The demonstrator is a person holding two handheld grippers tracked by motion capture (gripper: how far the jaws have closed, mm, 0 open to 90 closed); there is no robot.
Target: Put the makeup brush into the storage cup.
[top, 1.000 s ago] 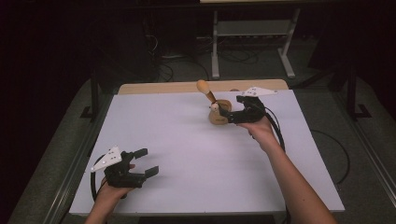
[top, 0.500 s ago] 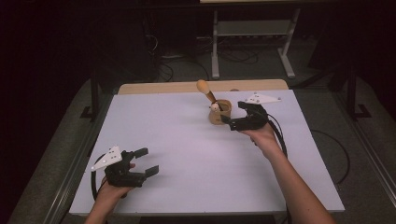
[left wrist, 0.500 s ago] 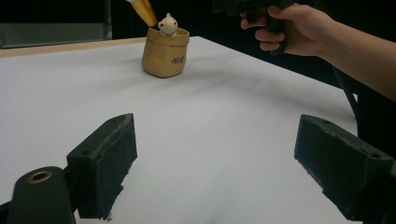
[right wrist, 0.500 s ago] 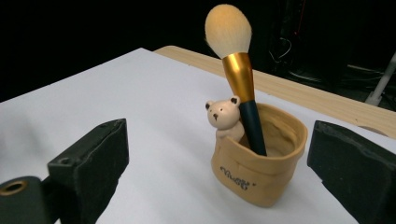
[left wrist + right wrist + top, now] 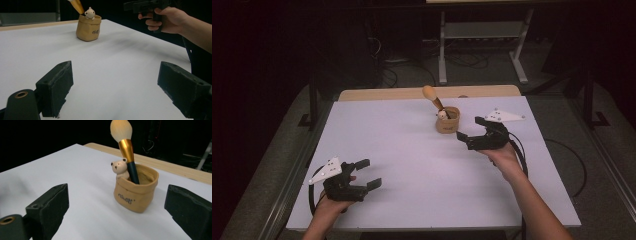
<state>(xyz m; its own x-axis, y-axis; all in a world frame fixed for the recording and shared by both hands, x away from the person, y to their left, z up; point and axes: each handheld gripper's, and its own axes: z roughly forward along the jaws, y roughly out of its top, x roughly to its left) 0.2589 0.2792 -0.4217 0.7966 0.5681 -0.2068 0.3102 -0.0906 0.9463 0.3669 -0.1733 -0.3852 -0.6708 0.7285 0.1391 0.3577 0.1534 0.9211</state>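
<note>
From the high view, the tan pot (image 5: pixel 447 120) stands at the far middle of the white table (image 5: pixel 412 150), a makeup brush (image 5: pixel 432 97) leaning in it. The right gripper (image 5: pixel 471 131) hovers just right of it, jaws apart. The left gripper (image 5: pixel 366 174) sits near left, jaws apart.

The left gripper view shows the pot (image 5: pixel 88 27) far off.

The right gripper view shows the pot (image 5: pixel 136 191), the bear figure (image 5: pixel 120 168) on its rim and the brush (image 5: pixel 126 147) between the spread jaws, untouched.

Left gripper (image 5: pixel 364 173) and right gripper (image 5: pixel 472 131): black bodies, each with two blocky, matte black jaws, a grey three-cornered plate on top and a black trailing cable. Brass-coloured ring set near one jaw base. Forearms bare, no sleeves.
</note>
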